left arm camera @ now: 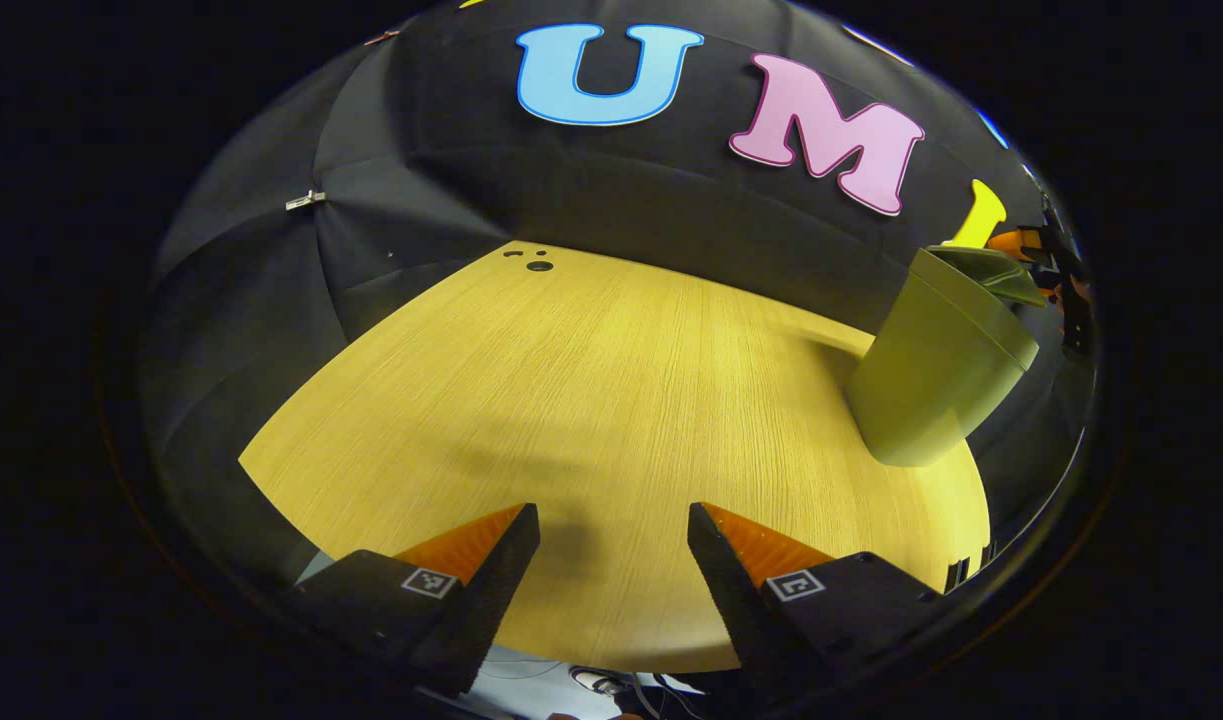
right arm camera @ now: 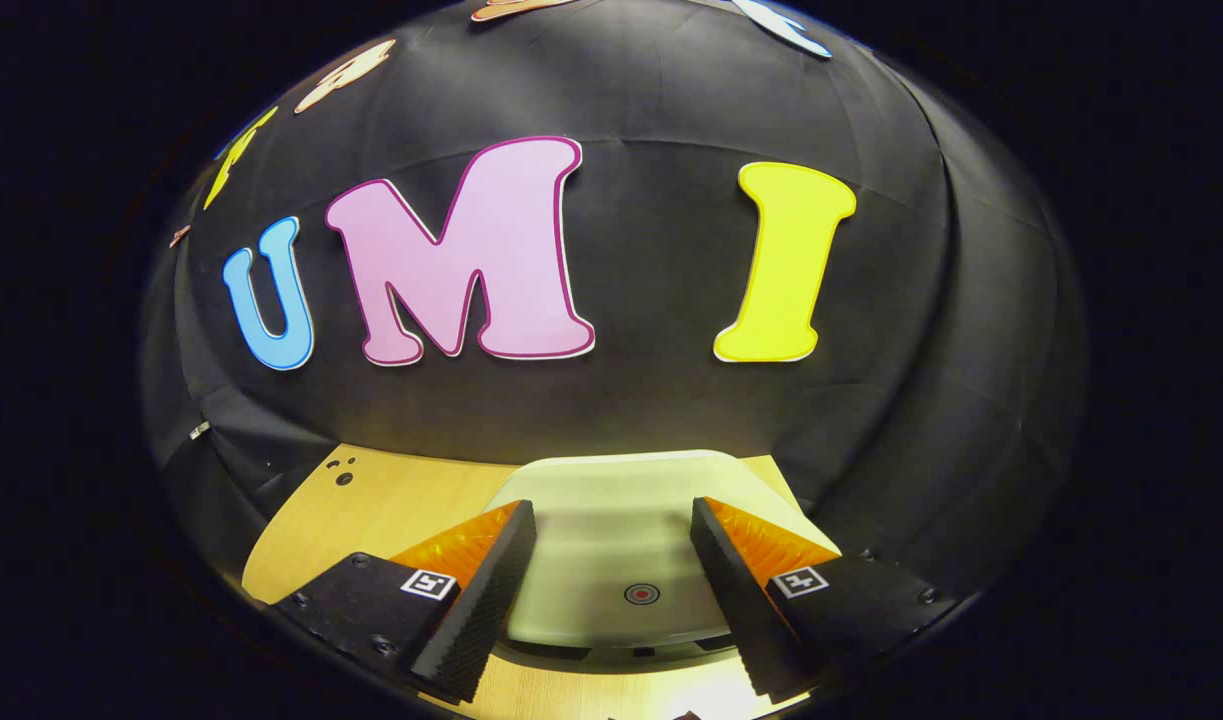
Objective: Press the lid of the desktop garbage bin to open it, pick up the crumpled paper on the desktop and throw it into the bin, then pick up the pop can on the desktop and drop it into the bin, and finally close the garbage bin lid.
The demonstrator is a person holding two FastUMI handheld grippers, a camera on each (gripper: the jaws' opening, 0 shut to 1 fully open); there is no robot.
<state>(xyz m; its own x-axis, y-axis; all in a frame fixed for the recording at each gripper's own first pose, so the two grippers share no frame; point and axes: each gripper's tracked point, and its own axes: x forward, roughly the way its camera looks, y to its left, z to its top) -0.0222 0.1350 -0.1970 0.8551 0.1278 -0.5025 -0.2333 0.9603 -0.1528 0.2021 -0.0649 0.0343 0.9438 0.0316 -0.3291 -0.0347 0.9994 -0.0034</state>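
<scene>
The pale green garbage bin [left arm camera: 936,375] stands on the right side of the wooden table [left arm camera: 571,400]. Its lid [left arm camera: 991,270] sits tilted above the rim, and the right gripper [left arm camera: 1051,260] shows just behind it. In the right gripper view the lid [right arm camera: 611,540] lies directly under my open right gripper [right arm camera: 611,575]. A small red dot [right arm camera: 641,593] on the lid lies between the fingers; whether they touch the lid I cannot tell. My left gripper [left arm camera: 611,560] is open over the near table edge, holding nothing, well left of the bin.
A round cable hole [left arm camera: 539,265] and two smaller holes mark the table's far corner. Black cloth walls close in the back and both sides, with a metal clip [left arm camera: 305,200] on the left one. Bare wood [right arm camera: 391,510] lies left of the bin.
</scene>
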